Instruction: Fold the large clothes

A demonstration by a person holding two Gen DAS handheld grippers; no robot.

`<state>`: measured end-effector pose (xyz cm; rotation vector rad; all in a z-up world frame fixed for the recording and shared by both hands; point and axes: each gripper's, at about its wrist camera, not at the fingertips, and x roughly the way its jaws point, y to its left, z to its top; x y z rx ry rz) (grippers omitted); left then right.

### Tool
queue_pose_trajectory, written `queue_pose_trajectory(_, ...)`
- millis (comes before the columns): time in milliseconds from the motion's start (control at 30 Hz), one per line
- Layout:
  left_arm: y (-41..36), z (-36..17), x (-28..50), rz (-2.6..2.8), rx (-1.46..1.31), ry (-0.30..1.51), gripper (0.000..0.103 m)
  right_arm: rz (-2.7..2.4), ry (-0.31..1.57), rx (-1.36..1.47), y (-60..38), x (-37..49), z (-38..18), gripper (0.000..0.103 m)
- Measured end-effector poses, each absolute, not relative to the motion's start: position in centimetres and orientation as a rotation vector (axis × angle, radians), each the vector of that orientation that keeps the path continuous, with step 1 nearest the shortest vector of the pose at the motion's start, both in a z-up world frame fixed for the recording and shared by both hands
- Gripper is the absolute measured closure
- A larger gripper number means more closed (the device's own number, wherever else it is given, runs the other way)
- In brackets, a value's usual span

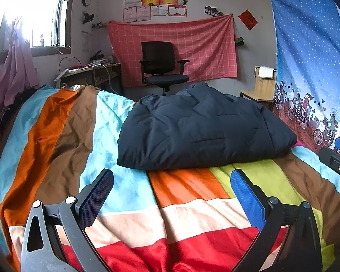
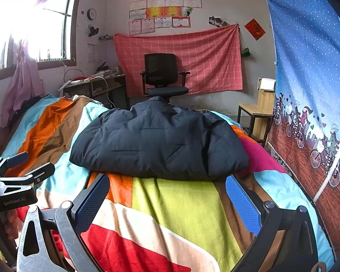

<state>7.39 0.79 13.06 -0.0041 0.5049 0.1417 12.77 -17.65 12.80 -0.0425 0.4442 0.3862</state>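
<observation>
Bedroom with striped multicoloured blanket across a bed. Dark navy padded jacket lying near mid-bed, already bundled into a puffy mound, right edge overlapping a magenta patch. Left gripper and right gripper just short of its near edge, jaws spread wide, holding nothing. Beyond: black office chair, pink checked cloth on wall, blue printed curtain at right. Likely risks: springy padding unfolding once released; pads pinching the blanket along with the jacket; 2 grippers colliding, being close together.
</observation>
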Motion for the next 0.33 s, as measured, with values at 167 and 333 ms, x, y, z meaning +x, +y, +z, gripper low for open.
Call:
queue_pose_trajectory(167,0.66,13.21,7.09,0.14,-0.003,0.491,0.002,0.402,0.439,-0.045,-17.64,12.51,13.03,0.0)
queue_pose_trajectory(333,0.7,13.29,7.16,0.142,-0.015,0.49,0.002,0.398,0.44,-0.05,-17.55,12.49,12.94,0.0)
